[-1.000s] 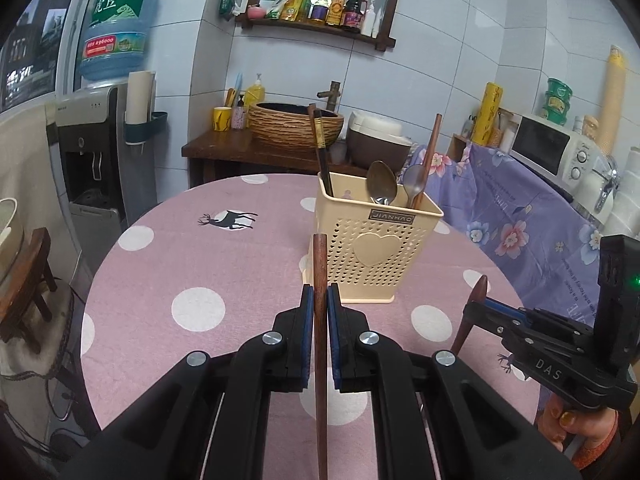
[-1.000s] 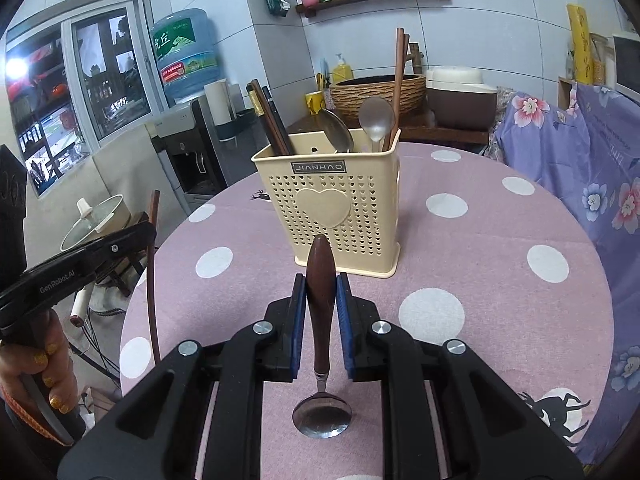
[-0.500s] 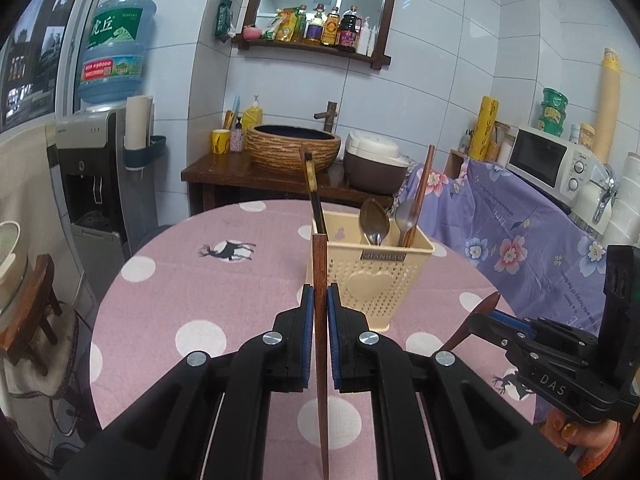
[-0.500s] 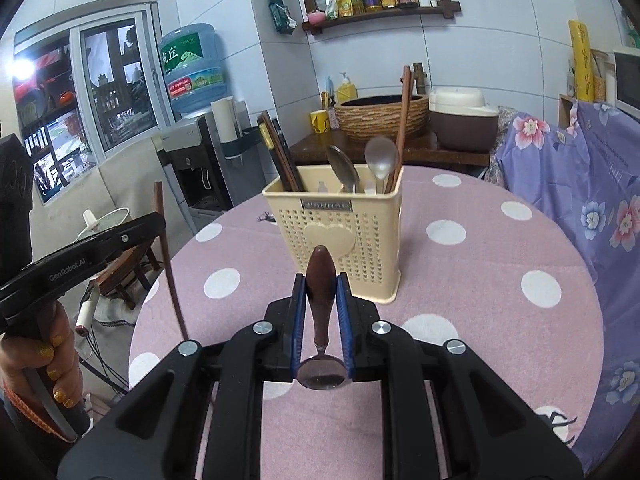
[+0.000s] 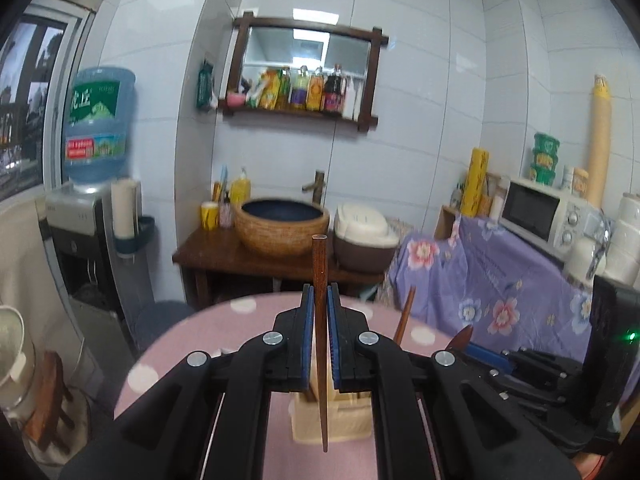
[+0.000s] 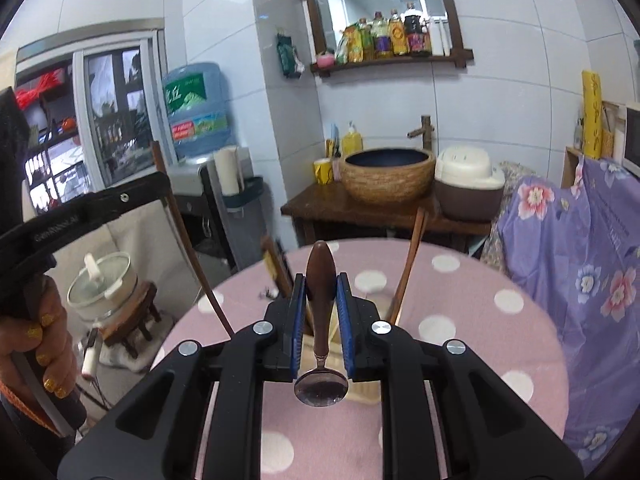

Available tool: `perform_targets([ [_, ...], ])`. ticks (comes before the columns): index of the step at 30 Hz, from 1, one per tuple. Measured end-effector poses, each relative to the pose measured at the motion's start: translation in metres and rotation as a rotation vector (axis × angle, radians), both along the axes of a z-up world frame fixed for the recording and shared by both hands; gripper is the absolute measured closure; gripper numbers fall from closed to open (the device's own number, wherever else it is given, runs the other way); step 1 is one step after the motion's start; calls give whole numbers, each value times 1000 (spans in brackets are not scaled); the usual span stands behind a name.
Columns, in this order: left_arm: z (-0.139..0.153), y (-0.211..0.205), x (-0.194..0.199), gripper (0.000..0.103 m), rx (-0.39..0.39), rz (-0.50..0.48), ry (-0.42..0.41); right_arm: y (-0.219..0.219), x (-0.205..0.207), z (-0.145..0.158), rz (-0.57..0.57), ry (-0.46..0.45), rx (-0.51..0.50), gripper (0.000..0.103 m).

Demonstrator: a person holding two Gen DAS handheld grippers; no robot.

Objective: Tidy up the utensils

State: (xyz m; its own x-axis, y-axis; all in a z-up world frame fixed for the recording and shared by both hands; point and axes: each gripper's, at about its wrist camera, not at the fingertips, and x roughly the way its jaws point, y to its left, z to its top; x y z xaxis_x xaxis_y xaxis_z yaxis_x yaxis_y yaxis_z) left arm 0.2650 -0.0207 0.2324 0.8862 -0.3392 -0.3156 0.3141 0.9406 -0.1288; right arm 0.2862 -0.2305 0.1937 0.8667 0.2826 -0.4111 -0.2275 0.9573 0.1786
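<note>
My left gripper (image 5: 319, 292) is shut on a brown wooden chopstick (image 5: 320, 320), held upright with its tip down over the cream perforated utensil holder (image 5: 344, 420). My right gripper (image 6: 321, 284) is shut on the brown handle of a metal spoon (image 6: 320, 320), bowl hanging down over the same holder (image 6: 366, 390), which is mostly hidden behind the jaws. A wooden handle (image 6: 410, 264) and dark chopsticks (image 6: 278, 270) stick out of the holder. The left gripper with its chopstick (image 6: 192, 248) shows at the left of the right wrist view.
The holder stands on a round pink table with white dots (image 6: 472, 308). Behind it are a wooden side table with a woven basin (image 5: 280, 228) and a rice cooker (image 5: 364, 240). A floral cloth (image 5: 500, 280) lies right, a water dispenser (image 5: 96, 208) left.
Both grippers have risen and moved forward over the holder, which has slid from mid-frame to beneath the jaws. Chopstick and spoon stay gripped.
</note>
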Motion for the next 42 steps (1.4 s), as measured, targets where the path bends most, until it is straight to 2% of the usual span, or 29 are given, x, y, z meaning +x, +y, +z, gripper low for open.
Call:
perform_targets([
  [3,19,-10,19,95,-14,49,-27,-2,19,20,-54,-31,-6,87],
  [6,16,-22,38,95,-23,67,-19,2,33,20,-91,-51,-21,87],
  [10,-19,-32,57,95,-16,91,17,9,47,-8,-126,-34,-68,87],
  [13,-60,-37,63,95,-1,99,67,10,55,-40,-131,6,-70,87],
  [17,-98,-38,67,95,26,98,119,11,60,-73,-123,55,-66,87],
  [19,-113,-40,69,95,46,96,136,13,59,-82,-122,49,-80,87],
  [24,-126,-37,70,95,36,82,155,14,55,-95,-119,36,-94,86],
  [26,-125,-33,66,93,27,75,158,10,51,-96,-128,22,-86,82],
  [27,-124,-32,63,90,28,73,154,7,47,-96,-131,14,-76,69],
  [28,-122,-30,57,74,23,75,144,4,43,-95,-136,6,-67,52],
  [29,-121,-26,48,53,11,80,122,1,37,-94,-145,-9,-57,47],
  [31,-121,-18,28,34,-12,86,71,-6,19,-94,-173,-48,-49,38],
  [32,-123,-13,17,28,-13,92,48,-8,10,-95,-181,-61,-56,32],
  [33,-127,-9,7,25,-5,98,34,-11,-1,-99,-193,-74,-68,21],
  [35,-139,0,-11,10,11,116,12,-17,-20,-109,-223,-89,-96,14],
  [38,-164,14,-37,5,28,129,18,-23,-44,-132,-232,-52,-150,6],
  [42,-194,29,-77,5,36,128,55,-27,-81,-172,-246,2,-174,6],
])
